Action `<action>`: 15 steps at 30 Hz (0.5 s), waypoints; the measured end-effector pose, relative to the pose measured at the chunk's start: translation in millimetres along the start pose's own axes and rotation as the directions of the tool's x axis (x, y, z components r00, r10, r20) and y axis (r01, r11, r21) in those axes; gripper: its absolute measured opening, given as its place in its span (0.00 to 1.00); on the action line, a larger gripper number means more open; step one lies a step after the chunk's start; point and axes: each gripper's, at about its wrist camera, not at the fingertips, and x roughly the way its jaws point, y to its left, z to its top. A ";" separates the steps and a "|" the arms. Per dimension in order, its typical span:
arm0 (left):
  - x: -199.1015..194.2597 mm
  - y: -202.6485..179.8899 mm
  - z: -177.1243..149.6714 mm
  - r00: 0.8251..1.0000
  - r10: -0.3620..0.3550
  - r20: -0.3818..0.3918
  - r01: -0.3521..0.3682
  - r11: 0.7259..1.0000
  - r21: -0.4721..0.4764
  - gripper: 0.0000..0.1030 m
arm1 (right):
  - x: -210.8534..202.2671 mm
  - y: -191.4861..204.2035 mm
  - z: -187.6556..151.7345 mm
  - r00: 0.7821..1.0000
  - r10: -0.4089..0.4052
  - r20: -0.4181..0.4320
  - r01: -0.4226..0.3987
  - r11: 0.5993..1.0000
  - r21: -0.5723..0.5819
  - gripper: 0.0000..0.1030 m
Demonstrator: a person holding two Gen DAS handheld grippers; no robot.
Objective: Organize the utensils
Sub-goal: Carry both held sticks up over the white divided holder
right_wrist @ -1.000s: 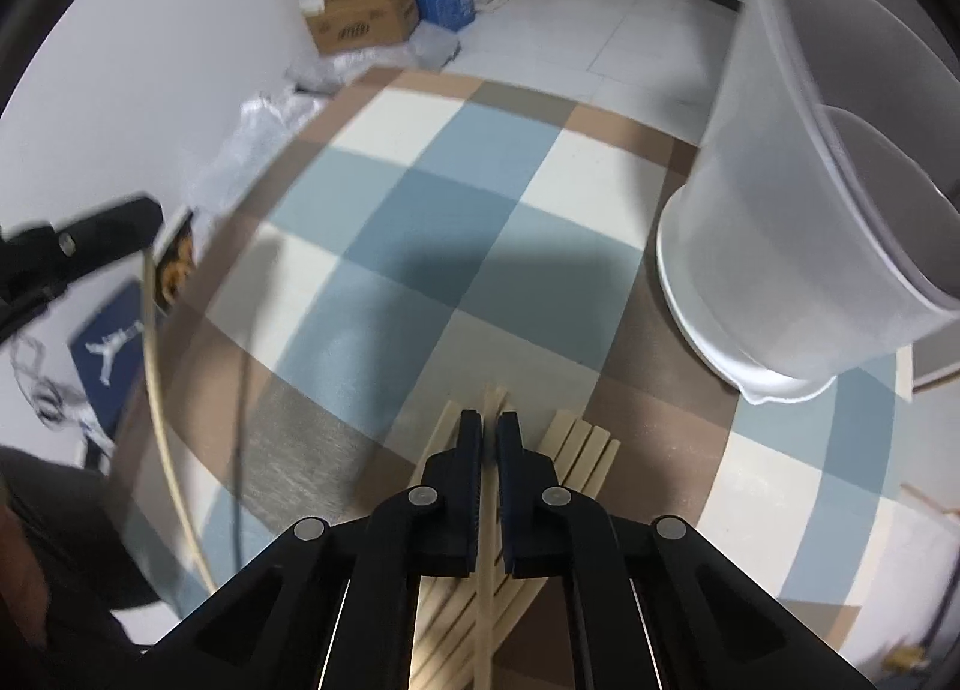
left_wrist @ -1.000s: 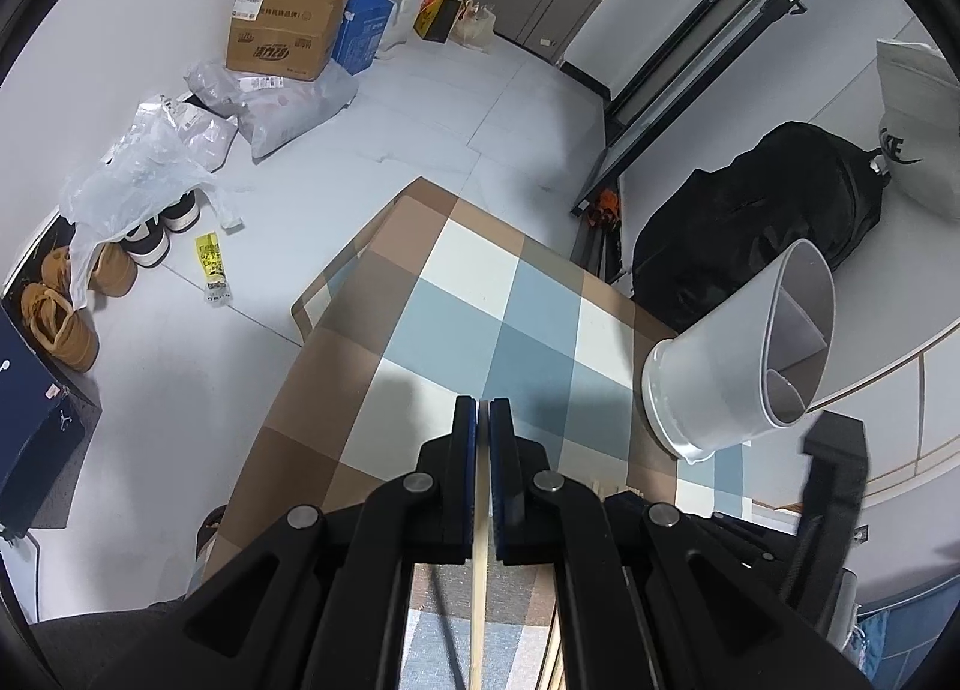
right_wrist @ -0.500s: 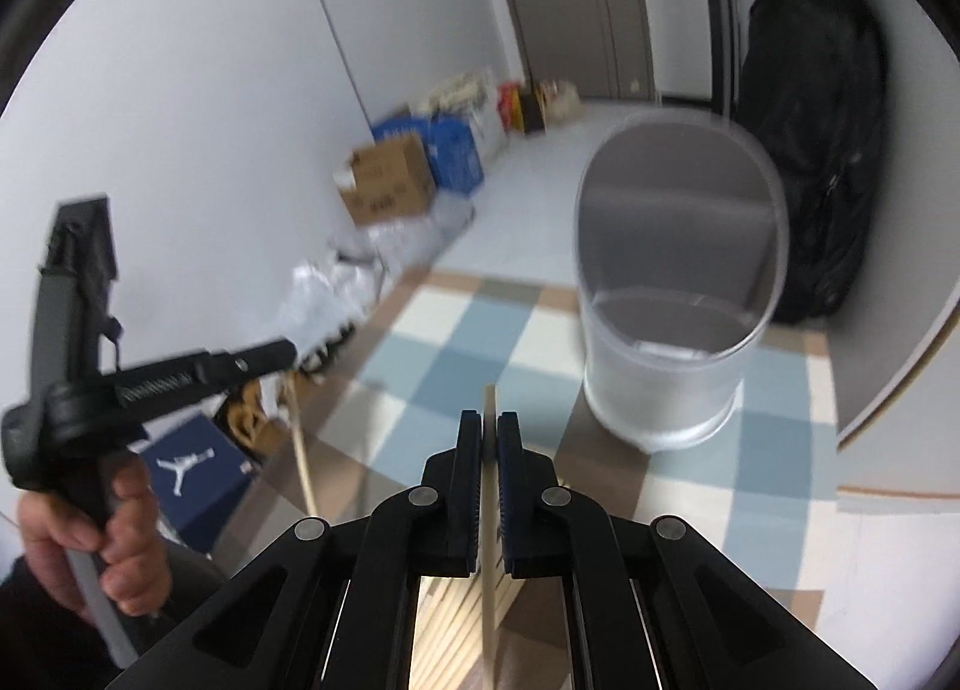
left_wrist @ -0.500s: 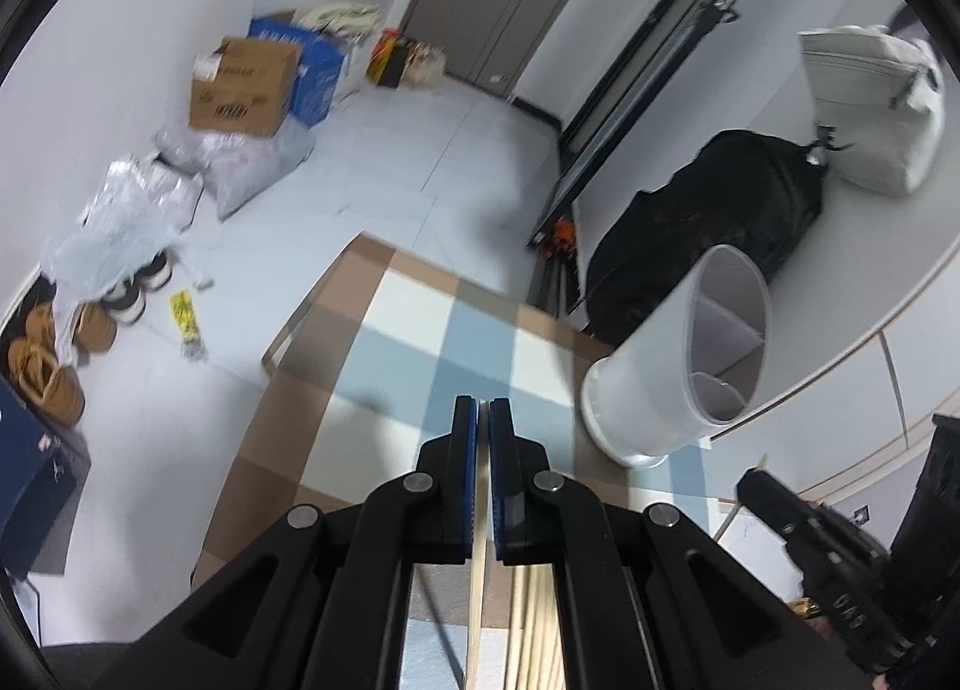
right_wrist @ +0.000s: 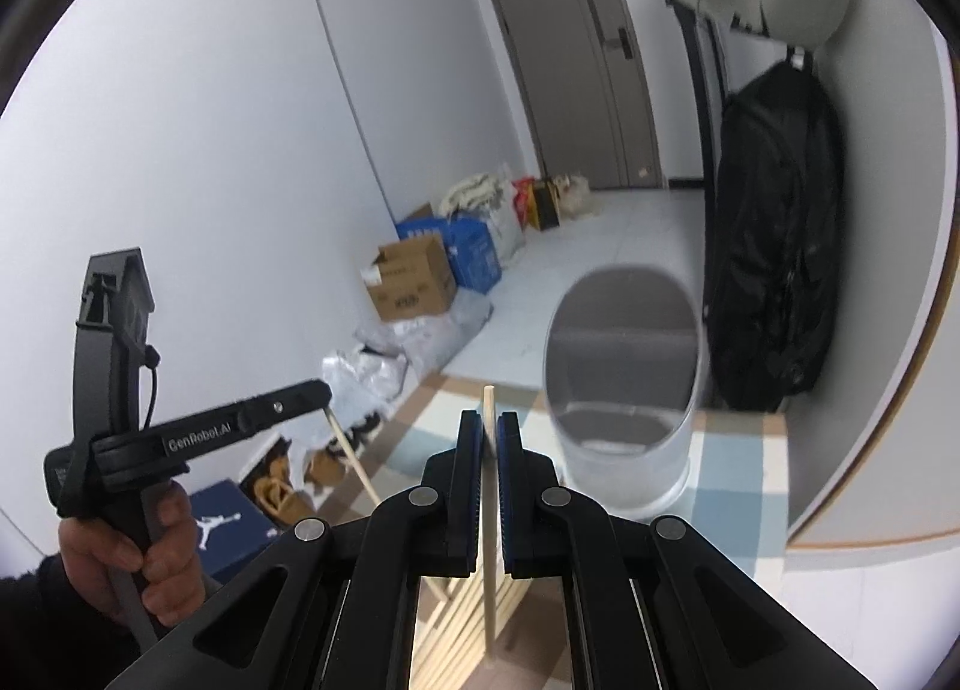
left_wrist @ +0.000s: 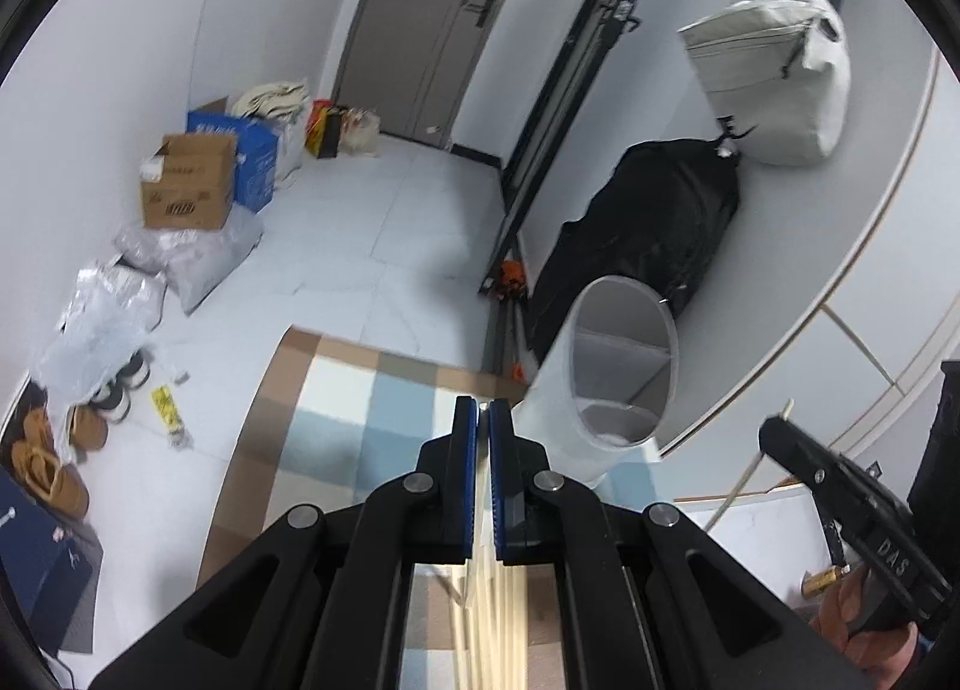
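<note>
My left gripper (left_wrist: pixel 483 411) is shut on a wooden chopstick (left_wrist: pixel 482 486) and held high above the checked table (left_wrist: pixel 336 408). My right gripper (right_wrist: pixel 489 423) is shut on another chopstick (right_wrist: pixel 489 510), its tip poking past the pads. A white divided utensil holder (left_wrist: pixel 618 384) stands at the table's far right; in the right wrist view the holder (right_wrist: pixel 624 390) is just right of and beyond my right gripper. Several more chopsticks (right_wrist: pixel 450 624) lie on the table below. The left gripper also shows in the right wrist view (right_wrist: pixel 321 393), and the right one in the left wrist view (left_wrist: pixel 774 426).
A black bag (left_wrist: pixel 648 228) and a white bag (left_wrist: pixel 774 78) hang on the wall behind the holder. Cardboard and blue boxes (left_wrist: pixel 192 186), plastic bags (left_wrist: pixel 108 318) and shoes (left_wrist: pixel 54 450) lie on the floor to the left.
Both grippers have risen well above the table and tilted up, each still holding its chopstick. The holder now looks smaller and farther away in both views.
</note>
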 end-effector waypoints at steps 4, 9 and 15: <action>-8.5 -20.5 19.0 0.999 -0.035 0.029 0.034 0.999 0.038 0.00 | -12.4 -7.8 25.0 0.998 0.008 0.068 -0.008 1.000 0.001 0.04; -16.8 -41.8 48.5 0.996 -0.075 0.054 0.071 0.995 0.077 0.00 | -25.3 -19.4 62.7 0.989 0.010 0.146 -0.009 1.000 -0.010 0.04; -15.7 -69.3 84.1 0.990 -0.112 0.087 0.100 0.986 0.131 0.00 | -34.1 -35.9 115.1 0.974 0.003 0.226 0.005 0.999 -0.035 0.04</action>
